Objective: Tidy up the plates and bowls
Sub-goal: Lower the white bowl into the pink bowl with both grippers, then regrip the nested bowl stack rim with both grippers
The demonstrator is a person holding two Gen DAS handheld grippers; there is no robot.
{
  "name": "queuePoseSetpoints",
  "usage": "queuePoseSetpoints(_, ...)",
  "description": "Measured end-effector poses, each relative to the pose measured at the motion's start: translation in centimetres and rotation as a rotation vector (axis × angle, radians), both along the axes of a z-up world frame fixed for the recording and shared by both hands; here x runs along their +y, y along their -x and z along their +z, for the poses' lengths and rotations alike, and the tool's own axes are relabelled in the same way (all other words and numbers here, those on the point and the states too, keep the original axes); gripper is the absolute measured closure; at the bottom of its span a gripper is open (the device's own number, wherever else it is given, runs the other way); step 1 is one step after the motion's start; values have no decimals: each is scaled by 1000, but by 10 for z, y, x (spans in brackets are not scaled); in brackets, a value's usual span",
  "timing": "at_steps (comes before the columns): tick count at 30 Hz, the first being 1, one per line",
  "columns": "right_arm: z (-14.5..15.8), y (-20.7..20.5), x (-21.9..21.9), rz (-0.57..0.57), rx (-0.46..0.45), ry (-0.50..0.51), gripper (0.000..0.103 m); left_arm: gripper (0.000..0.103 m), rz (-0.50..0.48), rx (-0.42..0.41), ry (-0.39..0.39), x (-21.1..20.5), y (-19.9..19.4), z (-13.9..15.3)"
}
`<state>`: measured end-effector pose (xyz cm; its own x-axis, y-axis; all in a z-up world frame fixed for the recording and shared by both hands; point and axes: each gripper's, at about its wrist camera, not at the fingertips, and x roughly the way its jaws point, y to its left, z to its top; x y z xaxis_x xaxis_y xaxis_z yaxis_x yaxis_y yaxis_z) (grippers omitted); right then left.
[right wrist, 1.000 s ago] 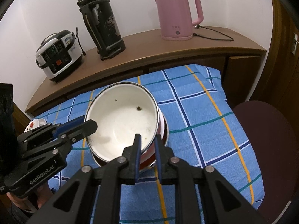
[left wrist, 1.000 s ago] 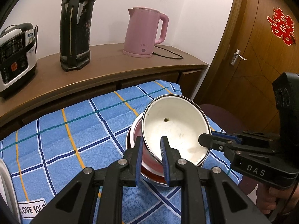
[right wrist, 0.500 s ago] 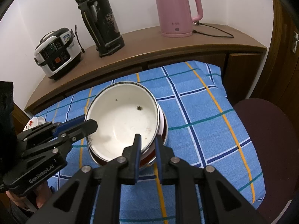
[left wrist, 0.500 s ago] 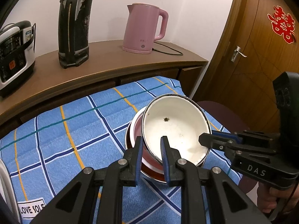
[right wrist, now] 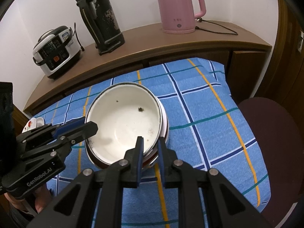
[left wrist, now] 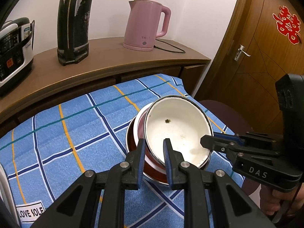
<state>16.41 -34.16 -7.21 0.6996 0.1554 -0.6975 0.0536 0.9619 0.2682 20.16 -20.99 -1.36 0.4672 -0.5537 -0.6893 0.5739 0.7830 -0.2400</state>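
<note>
Fingers, left: we see the left gripper (left wrist: 153,152) clamped on the near-left rim of the white enamel bowl with a dark metal edge (left wrist: 178,131), one blue-padded finger (left wrist: 141,152) outside the wall and the other inside.
Fingers, right: our right gripper (right wrist: 150,149) is clamped on the opposite side of the same bowl's rim, one finger (right wrist: 139,148) inside and one outside; from the left wrist view its black tips reach over the rim.
Tablecloth: we work over a blue checked cloth with yellow, navy and teal lines (right wrist: 199,117); a white label reading "LOVE SOLE" is sewn at its near-left corner.
Sideboard: a curved brown wooden counter (left wrist: 106,57) runs behind the cloth, against the white wall.
Door: a brown wooden door with a metal lever handle and a red paper ornament (left wrist: 266,43) stands to the right.
Stool: a round dark maroon seat (right wrist: 273,129) sits just beside the cloth's right edge.
Thermos: a tall black worn flask (right wrist: 98,17) stands upright on the counter.
Kettle: a pink electric kettle (right wrist: 178,5) stands on the counter, with its cord trailing right.
Cooker: a black and silver rice cooker (right wrist: 55,51) sits at the counter's left end.
Bowl: it is tilted, nested in a pink bowl (left wrist: 139,131) that sits in a dark red dish (left wrist: 152,171); small dark specks mark its white inside.
Small plate: a white floral dish (right wrist: 31,124) lies at the cloth's far left.
</note>
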Motion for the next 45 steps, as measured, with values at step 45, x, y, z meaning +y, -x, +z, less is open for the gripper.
queuePoseSetpoints(45,3,3,0,1,-25,24,87,82,-15,21,17,2,-2,-3)
